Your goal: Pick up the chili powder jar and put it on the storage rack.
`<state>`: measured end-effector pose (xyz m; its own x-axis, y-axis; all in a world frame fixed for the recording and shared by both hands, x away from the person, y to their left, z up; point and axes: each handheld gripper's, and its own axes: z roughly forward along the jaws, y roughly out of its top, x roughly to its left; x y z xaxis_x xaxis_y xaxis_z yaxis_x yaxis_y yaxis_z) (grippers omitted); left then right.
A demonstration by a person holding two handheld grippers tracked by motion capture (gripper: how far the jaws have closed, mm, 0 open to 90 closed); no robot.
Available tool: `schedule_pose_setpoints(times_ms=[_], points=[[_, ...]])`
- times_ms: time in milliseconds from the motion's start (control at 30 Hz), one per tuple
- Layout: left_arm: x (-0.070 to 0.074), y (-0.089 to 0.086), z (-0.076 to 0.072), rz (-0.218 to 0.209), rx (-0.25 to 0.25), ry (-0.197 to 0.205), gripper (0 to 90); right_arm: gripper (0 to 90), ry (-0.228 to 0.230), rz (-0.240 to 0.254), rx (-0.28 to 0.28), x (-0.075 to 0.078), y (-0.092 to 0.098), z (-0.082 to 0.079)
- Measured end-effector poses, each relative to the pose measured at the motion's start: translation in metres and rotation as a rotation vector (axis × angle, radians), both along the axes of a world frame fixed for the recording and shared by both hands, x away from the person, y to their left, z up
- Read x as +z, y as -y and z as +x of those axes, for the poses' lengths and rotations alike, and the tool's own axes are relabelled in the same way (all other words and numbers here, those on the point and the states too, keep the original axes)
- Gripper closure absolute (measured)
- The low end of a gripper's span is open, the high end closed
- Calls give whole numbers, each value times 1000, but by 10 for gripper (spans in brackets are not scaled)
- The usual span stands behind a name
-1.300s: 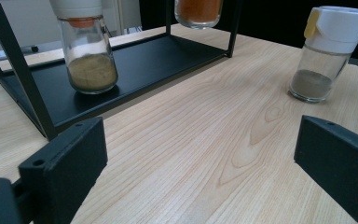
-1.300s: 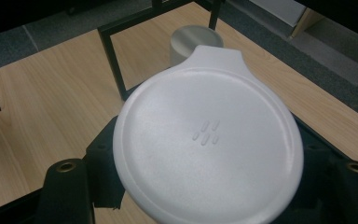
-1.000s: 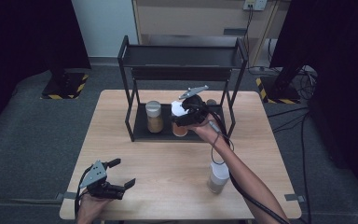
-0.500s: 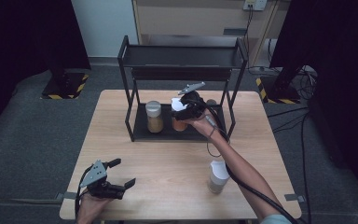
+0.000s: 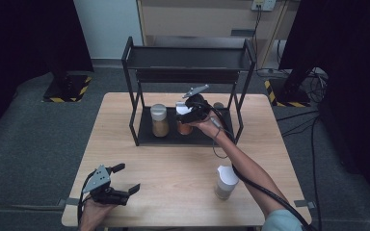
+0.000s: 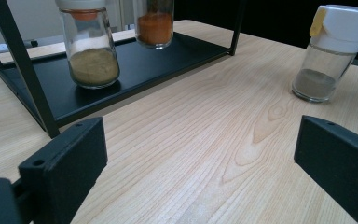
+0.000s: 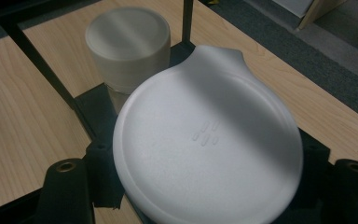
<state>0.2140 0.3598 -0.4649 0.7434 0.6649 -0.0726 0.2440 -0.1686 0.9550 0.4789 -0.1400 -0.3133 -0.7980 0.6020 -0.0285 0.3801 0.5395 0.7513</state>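
My right gripper pinches the orange spice jar by its white cap on the rack's lower shelf (beside the tan jar). My left gripper is spread, empty, above the table.

A light wooden tabletop stands on grey carpet floor. Behind it runs a pale wall panel beside a beige wooden cabinet. Black curtains hang at both sides. Yellow-and-black striped base plates and loose black cables lie on the floor.
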Motion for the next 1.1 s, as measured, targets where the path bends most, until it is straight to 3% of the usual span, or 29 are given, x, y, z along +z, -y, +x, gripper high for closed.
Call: schedule_pose_setpoints(times_ms=[167, 400, 1100], points=[[-1, 0, 1, -2, -1, -2, 15, 312, -1, -27, 21, -7, -1, 6], [-1, 0, 1, -1, -2, -4, 15, 312, -3, -13, 49, -14, 1, 13], [-1, -1, 1, -4, -2, -1, 15, 312, -27, 19, 35, -32, 4, 23]])
